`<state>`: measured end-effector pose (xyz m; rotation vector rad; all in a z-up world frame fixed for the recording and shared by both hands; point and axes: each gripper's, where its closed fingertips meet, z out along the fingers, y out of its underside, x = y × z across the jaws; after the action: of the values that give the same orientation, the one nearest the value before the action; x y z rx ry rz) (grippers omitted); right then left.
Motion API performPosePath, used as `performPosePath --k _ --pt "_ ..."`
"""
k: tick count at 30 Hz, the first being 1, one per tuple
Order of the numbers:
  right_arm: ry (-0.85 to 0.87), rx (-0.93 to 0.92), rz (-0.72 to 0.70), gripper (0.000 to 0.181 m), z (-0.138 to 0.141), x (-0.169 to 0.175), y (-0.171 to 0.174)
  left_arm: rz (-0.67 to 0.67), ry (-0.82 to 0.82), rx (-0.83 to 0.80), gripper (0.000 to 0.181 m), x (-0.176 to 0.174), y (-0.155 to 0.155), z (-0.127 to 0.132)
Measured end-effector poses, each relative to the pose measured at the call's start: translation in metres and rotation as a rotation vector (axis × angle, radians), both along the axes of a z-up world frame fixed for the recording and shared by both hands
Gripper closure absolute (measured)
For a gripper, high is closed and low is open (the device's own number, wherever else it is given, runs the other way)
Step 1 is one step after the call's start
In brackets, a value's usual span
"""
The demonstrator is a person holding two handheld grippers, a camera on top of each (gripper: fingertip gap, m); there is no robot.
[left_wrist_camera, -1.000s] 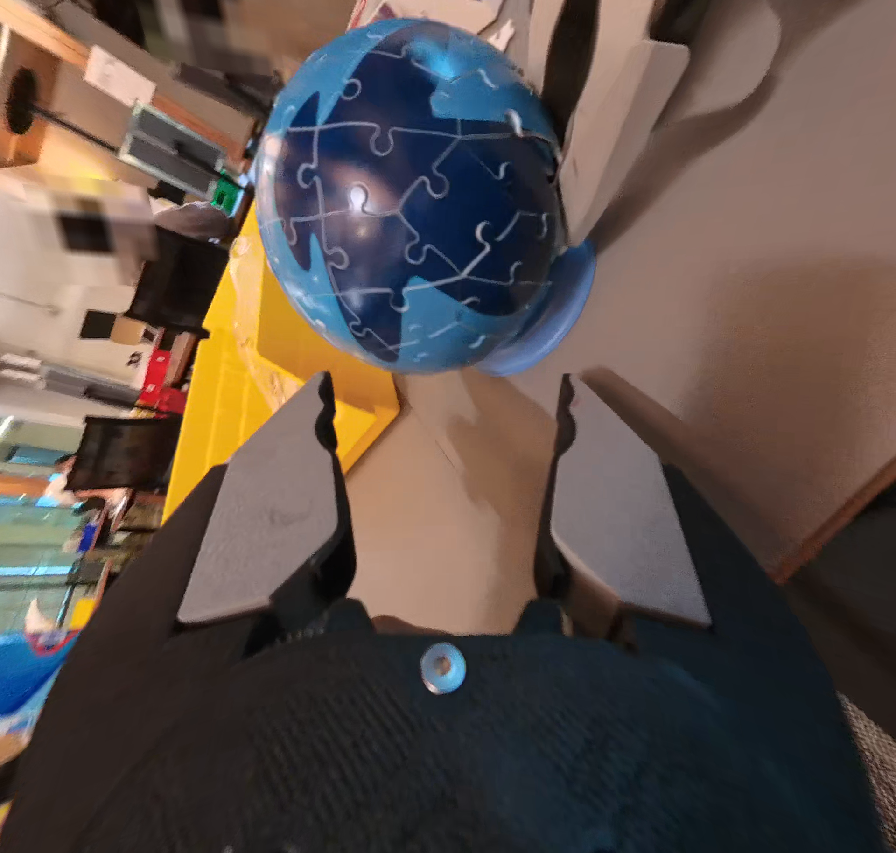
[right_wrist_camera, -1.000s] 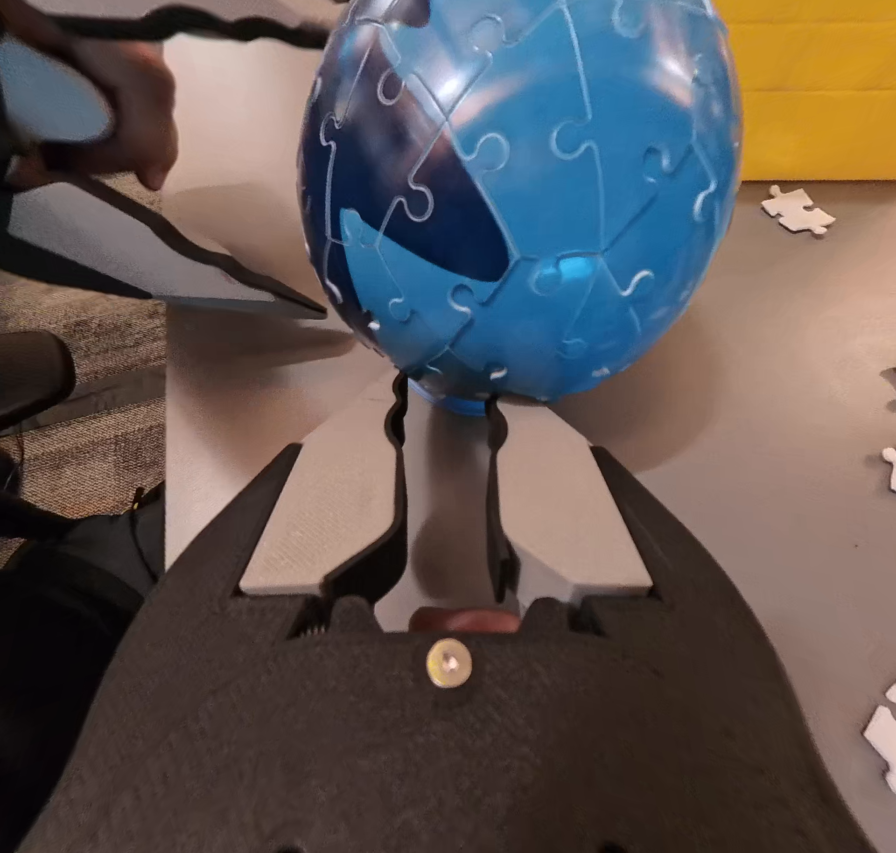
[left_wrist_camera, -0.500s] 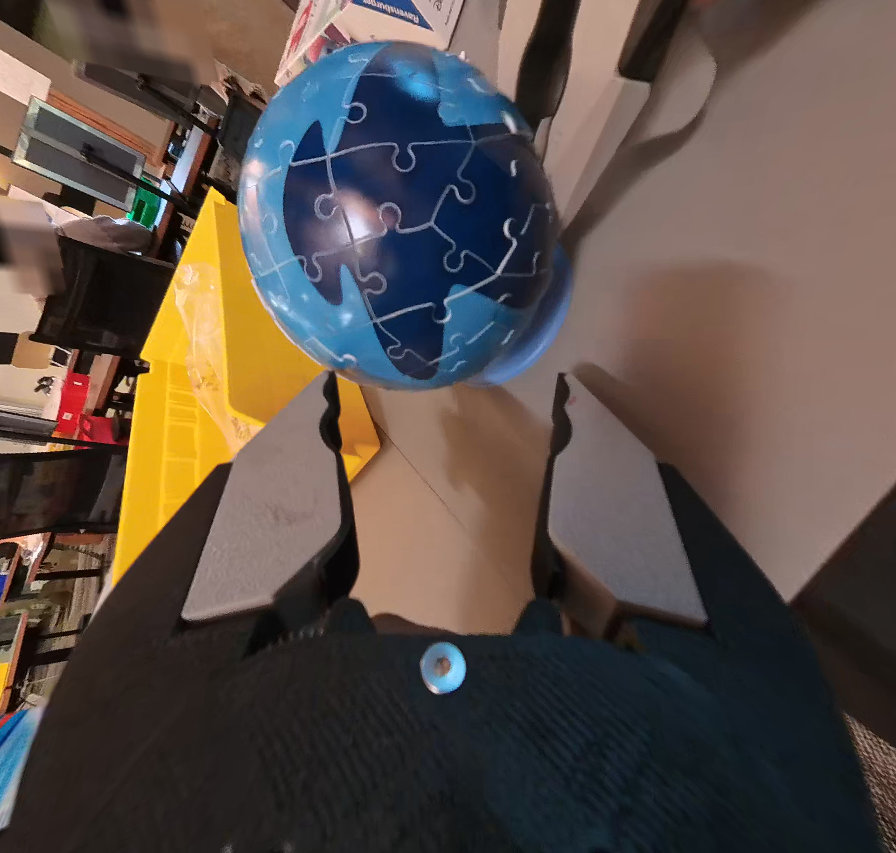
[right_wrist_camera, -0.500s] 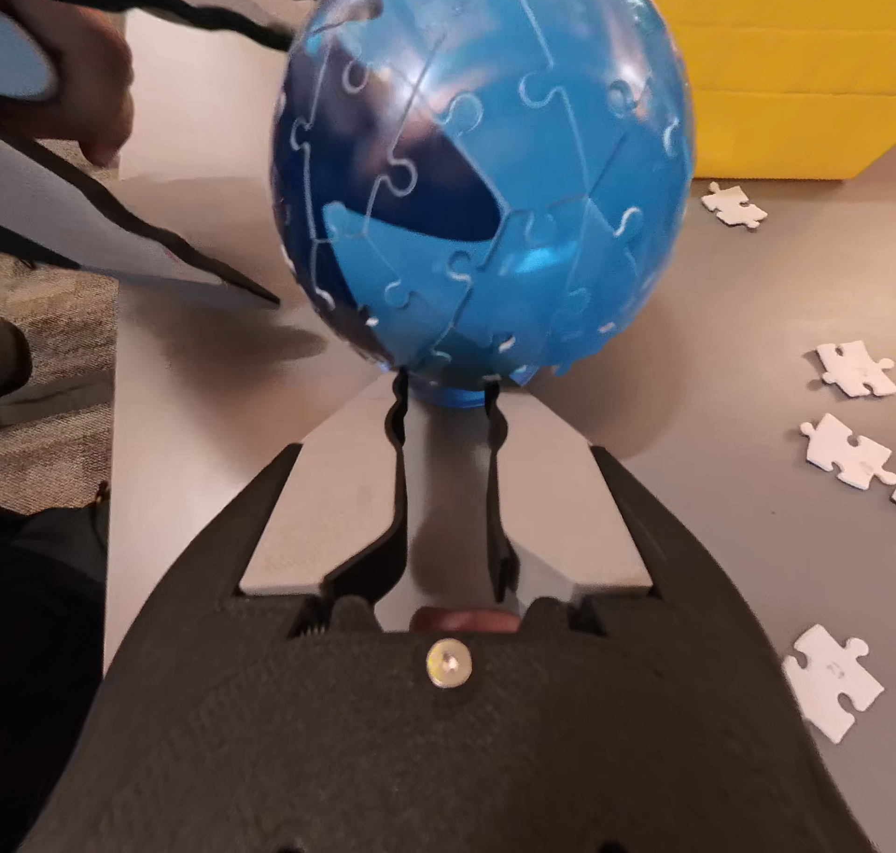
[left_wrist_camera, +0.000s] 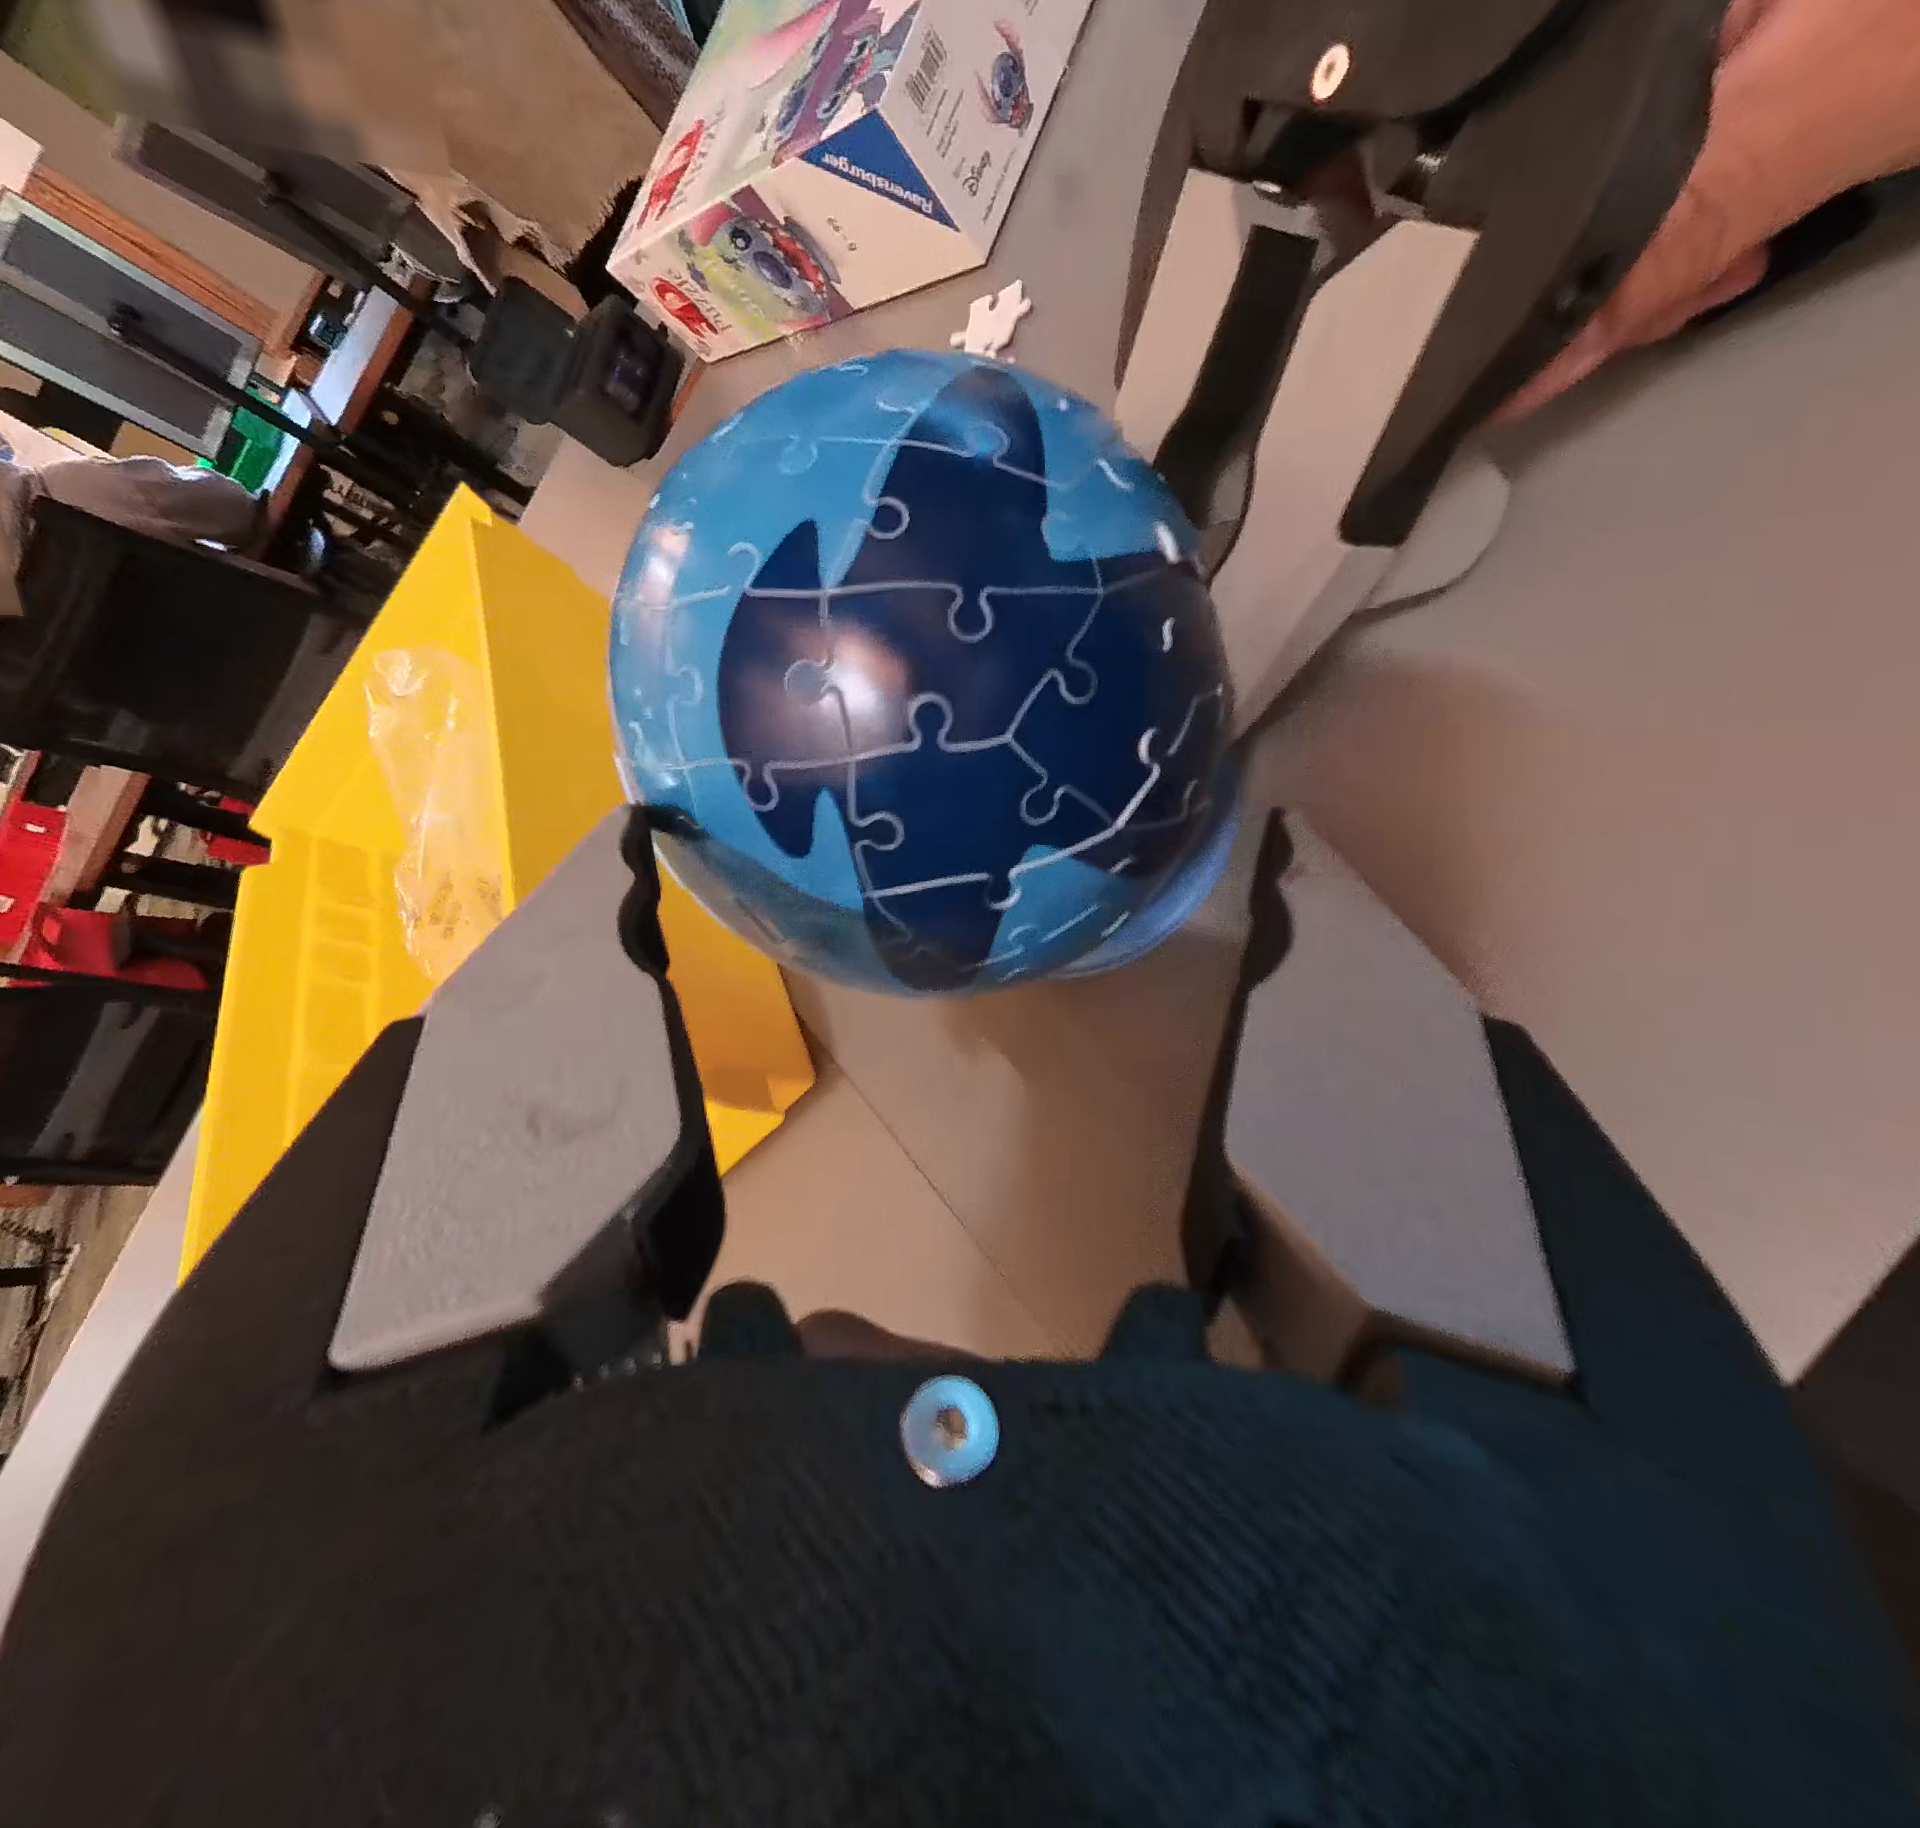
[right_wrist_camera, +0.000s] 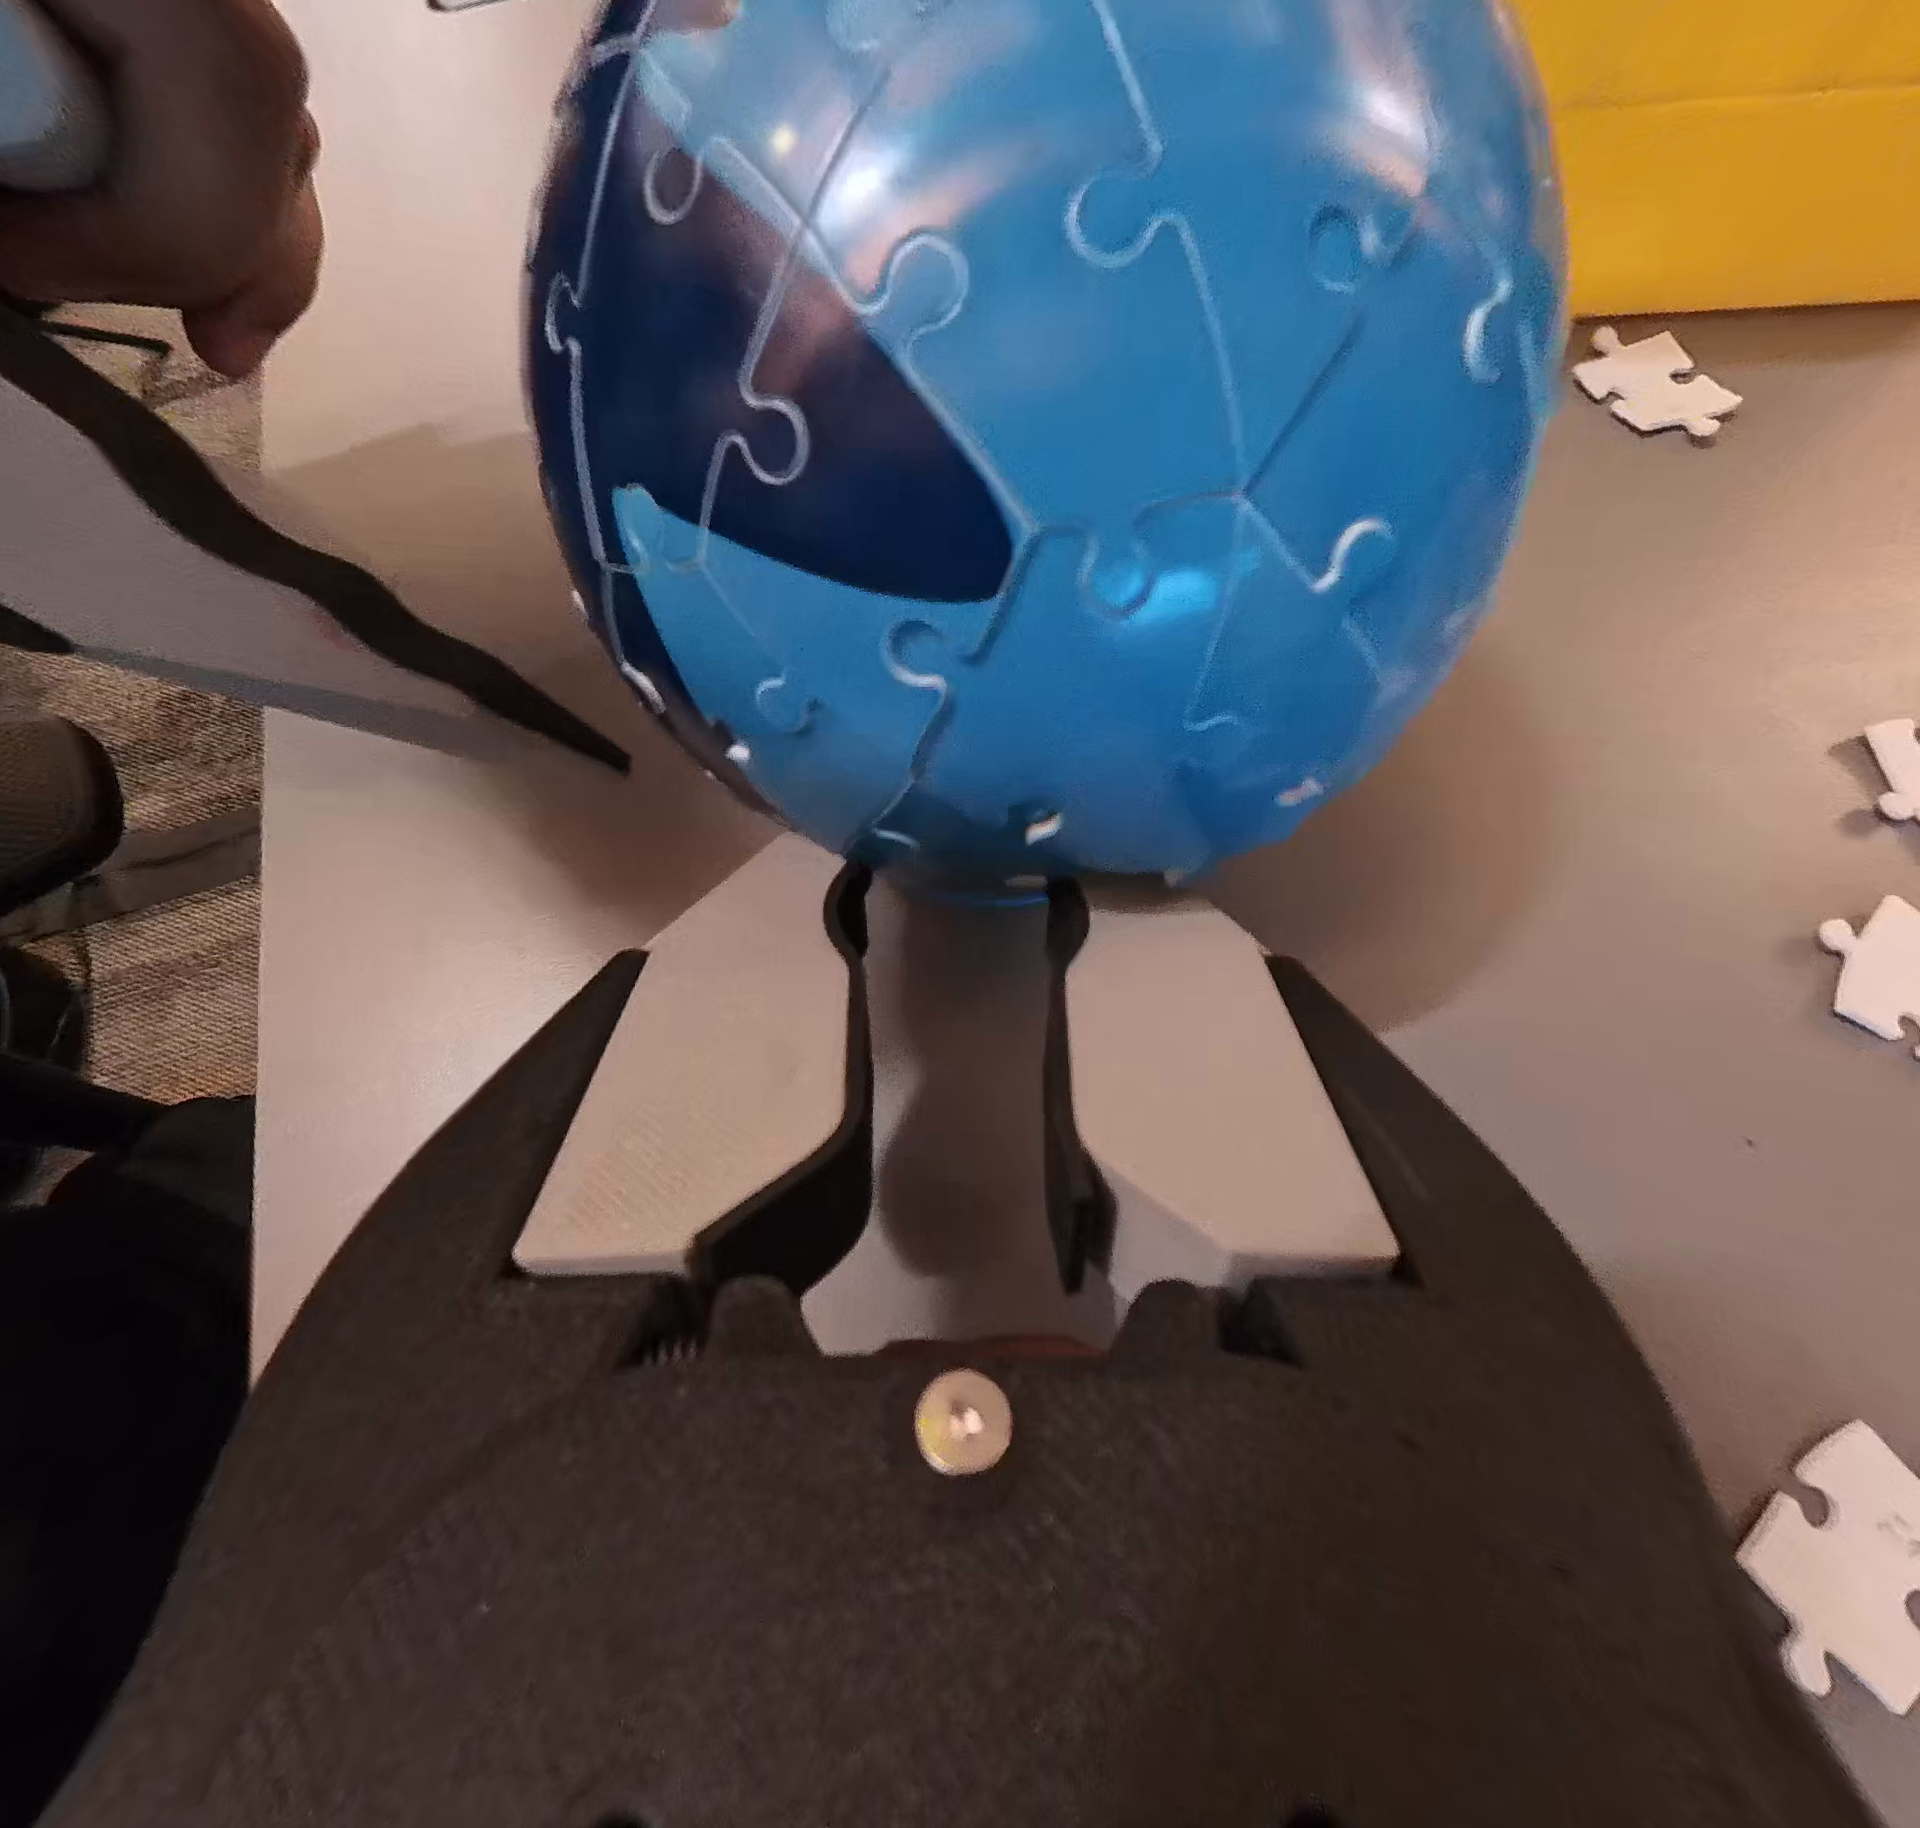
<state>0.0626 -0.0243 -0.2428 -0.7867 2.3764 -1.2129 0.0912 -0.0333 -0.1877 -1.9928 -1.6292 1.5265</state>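
A blue puzzle ball point(left_wrist_camera: 925, 677) made of interlocked light and dark blue pieces stands on a grey table point(left_wrist_camera: 1662, 739). My left gripper point(left_wrist_camera: 948, 833) is open, its fingertips level with the ball's near side, one on either side; the left tip is at the ball's edge. In the right wrist view the ball point(right_wrist_camera: 1039, 376) fills the upper middle. My right gripper point(right_wrist_camera: 956, 890) is shut, with a narrow gap, on the blue base point(right_wrist_camera: 977, 897) under the ball. The left gripper's lower finger point(right_wrist_camera: 312, 625) shows at the ball's left. The right gripper point(left_wrist_camera: 1278, 407) and a hand point(left_wrist_camera: 1818, 116) show behind the ball.
A yellow bin point(left_wrist_camera: 343, 895) with a clear plastic bag point(left_wrist_camera: 436, 802) stands left of the ball; it also shows in the right wrist view point(right_wrist_camera: 1714, 116). A puzzle box point(left_wrist_camera: 862, 116) lies beyond. Loose white puzzle pieces point(right_wrist_camera: 1652, 386) point(right_wrist_camera: 1860, 1550) lie to the right. The table edge and carpet point(right_wrist_camera: 135, 947) are at left.
My left gripper has moved forward, so its open fingers now flank the ball's near side. The right gripper has stayed shut on the base.
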Motion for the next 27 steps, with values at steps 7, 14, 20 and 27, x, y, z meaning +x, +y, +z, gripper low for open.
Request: performPosePath --k 7,14,20,27 --pt "-0.191 0.006 0.060 0.145 0.018 -0.008 0.012 0.028 -0.057 -0.057 0.075 0.003 -0.006 -0.003" --pt "-0.196 -0.093 0.236 0.155 0.032 -0.023 0.048 0.007 -0.046 -0.013 0.083 0.007 -0.005 -0.001" --pt "0.270 -0.423 0.418 0.143 0.011 -0.026 0.079 -0.060 0.018 0.079 0.076 0.004 -0.001 0.000" --pt "0.558 -0.634 0.486 0.132 0.000 -0.022 0.073 -0.039 0.059 0.114 0.084 0.005 -0.009 -0.002"
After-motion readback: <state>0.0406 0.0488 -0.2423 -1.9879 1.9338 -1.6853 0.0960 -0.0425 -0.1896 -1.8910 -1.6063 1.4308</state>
